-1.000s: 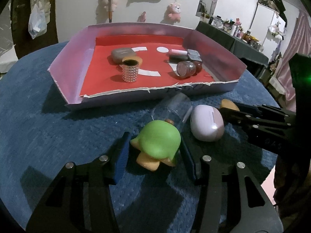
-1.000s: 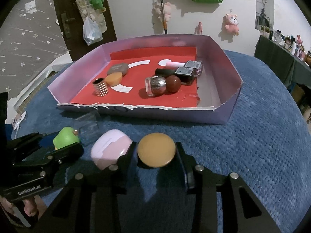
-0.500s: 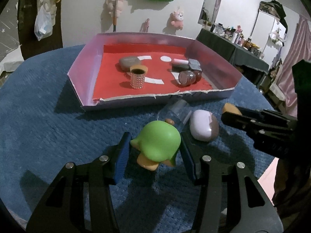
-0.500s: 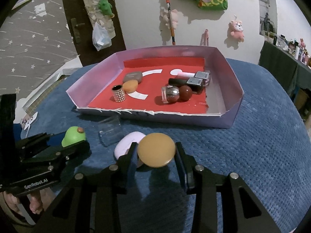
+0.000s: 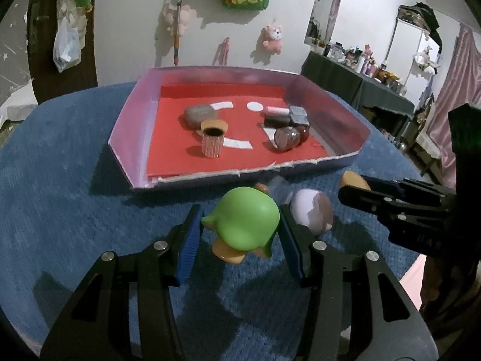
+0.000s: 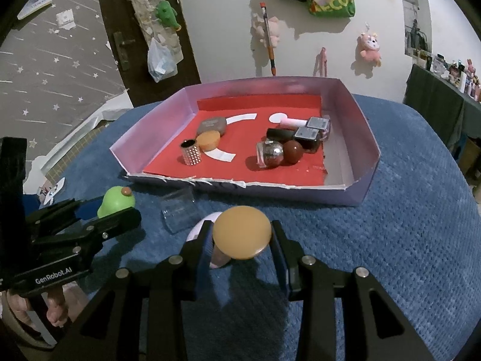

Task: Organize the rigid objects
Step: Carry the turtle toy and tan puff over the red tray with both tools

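Observation:
My left gripper [image 5: 240, 231] is shut on a green toy figure [image 5: 245, 221] and holds it off the blue cloth; the same toy [image 6: 115, 201] shows at the left of the right wrist view. My right gripper [image 6: 242, 240] is shut on a flat orange disc [image 6: 242, 232], also lifted; its edge [image 5: 354, 180] shows in the left wrist view. A pale lilac case [image 5: 311, 212] and a clear plastic box [image 6: 177, 210] lie on the cloth just below both grippers. Ahead sits the pink tray [image 5: 132, 126] with a red floor, also seen in the right wrist view [image 6: 365, 150].
In the tray lie a studded metal cup [image 6: 190, 152], a grey stone [image 6: 212, 125], an orange puck [image 6: 208, 140], a mirrored ball [image 6: 272, 154], a brown ball [image 6: 293, 151] and dark cosmetic cases [image 6: 306, 134]. A person's hand [image 6: 57, 303] grips the left tool. A dark cluttered shelf [image 5: 357, 78] stands far right.
Both grippers have risen with the green toy and the orange disc, so the tray, lilac case and clear box now look smaller and lower. The grips have not changed.

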The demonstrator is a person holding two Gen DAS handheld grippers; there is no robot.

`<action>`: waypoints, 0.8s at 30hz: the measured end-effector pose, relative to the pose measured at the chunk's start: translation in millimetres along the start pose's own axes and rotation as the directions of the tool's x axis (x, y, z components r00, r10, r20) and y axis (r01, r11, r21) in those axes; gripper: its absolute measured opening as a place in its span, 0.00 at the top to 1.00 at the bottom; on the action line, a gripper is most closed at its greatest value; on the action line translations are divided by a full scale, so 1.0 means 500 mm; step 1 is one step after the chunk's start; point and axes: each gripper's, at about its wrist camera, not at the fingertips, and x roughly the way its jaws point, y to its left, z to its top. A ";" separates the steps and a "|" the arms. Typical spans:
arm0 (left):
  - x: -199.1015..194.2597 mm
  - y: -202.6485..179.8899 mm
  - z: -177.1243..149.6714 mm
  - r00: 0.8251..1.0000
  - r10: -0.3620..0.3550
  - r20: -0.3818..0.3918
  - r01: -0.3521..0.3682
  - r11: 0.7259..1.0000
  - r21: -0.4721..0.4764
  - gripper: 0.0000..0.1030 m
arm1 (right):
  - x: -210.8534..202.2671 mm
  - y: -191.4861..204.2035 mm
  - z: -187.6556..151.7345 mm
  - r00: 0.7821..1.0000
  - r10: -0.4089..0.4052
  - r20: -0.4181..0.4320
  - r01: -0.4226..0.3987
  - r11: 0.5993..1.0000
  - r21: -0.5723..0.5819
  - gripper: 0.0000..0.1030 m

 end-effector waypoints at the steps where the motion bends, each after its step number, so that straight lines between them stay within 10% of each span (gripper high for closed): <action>1: 0.000 0.000 0.004 1.000 0.000 0.003 0.000 1.000 0.001 0.54 | 0.000 0.000 0.001 1.000 0.003 0.000 -0.003 1.000 0.001 0.61; 24: 0.039 0.000 0.110 0.999 -0.030 0.036 0.029 0.999 0.015 0.54 | 0.001 -0.006 0.083 0.998 0.041 0.044 -0.041 0.999 -0.003 0.61</action>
